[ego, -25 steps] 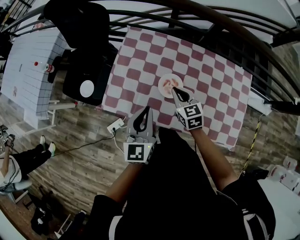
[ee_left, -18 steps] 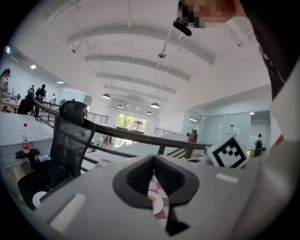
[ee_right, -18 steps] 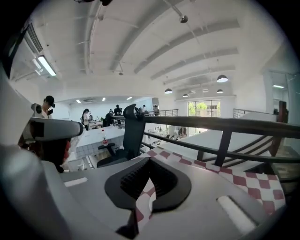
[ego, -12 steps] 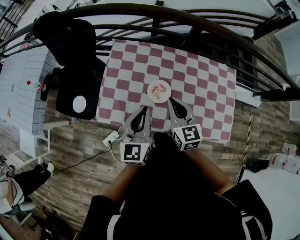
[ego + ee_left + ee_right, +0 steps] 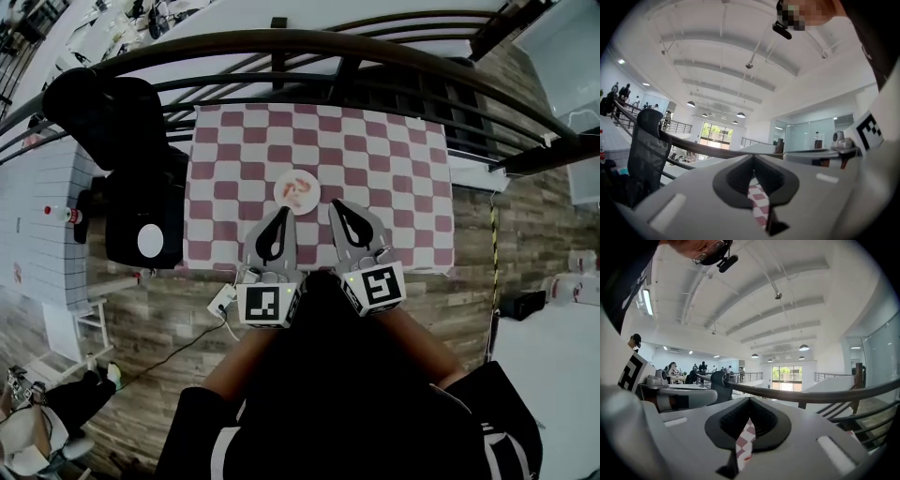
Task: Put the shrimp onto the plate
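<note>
In the head view a small white plate (image 5: 297,191) sits on the red-and-white checked tablecloth (image 5: 375,159), with orange-pink shrimp (image 5: 300,187) lying on it. My left gripper (image 5: 281,213) is just short of the plate, at the table's near edge, its jaws shut and empty. My right gripper (image 5: 337,204) is to the right of the plate, also shut and empty. In the left gripper view the left gripper (image 5: 753,161) shows only a thin strip of checked cloth through its slit. The right gripper view shows the same for the right gripper (image 5: 749,402). The plate is not visible in either gripper view.
A dark curved railing (image 5: 394,49) runs behind the table. A black office chair (image 5: 112,131) and a black seat with a white disc (image 5: 150,241) stand at the left. A white power strip (image 5: 223,300) lies on the wooden floor by the table's near left corner.
The right gripper has drawn back from over the plate toward the person. Both grippers now sit side by side at the table's near edge, and the head camera has shifted.
</note>
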Motion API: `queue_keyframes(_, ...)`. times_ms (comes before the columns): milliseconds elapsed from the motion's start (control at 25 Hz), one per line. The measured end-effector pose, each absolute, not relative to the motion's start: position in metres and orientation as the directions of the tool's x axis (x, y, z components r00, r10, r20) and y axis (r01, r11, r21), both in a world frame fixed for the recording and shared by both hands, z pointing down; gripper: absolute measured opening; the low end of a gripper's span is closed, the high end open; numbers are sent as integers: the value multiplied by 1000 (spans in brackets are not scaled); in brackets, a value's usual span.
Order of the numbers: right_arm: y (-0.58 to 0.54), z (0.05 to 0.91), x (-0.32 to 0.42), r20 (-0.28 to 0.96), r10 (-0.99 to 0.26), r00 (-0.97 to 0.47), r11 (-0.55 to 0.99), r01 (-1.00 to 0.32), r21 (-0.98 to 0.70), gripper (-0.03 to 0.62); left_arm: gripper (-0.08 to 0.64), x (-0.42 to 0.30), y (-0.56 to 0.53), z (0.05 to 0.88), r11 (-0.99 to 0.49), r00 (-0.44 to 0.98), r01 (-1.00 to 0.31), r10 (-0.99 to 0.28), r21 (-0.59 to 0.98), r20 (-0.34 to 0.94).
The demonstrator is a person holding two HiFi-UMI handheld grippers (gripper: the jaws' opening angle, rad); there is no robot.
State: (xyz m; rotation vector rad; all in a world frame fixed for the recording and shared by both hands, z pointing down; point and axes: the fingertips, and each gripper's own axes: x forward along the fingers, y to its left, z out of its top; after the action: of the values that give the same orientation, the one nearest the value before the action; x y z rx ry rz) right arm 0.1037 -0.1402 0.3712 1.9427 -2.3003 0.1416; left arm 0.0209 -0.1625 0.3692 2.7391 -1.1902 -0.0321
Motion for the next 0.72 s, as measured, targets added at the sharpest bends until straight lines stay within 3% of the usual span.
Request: queue_keyframes(720, -101, 376, 110, 179, -982, -55, 69, -995, 74, -2, 9, 40, -126, 368, -755, 764, -643, -645, 128, 32)
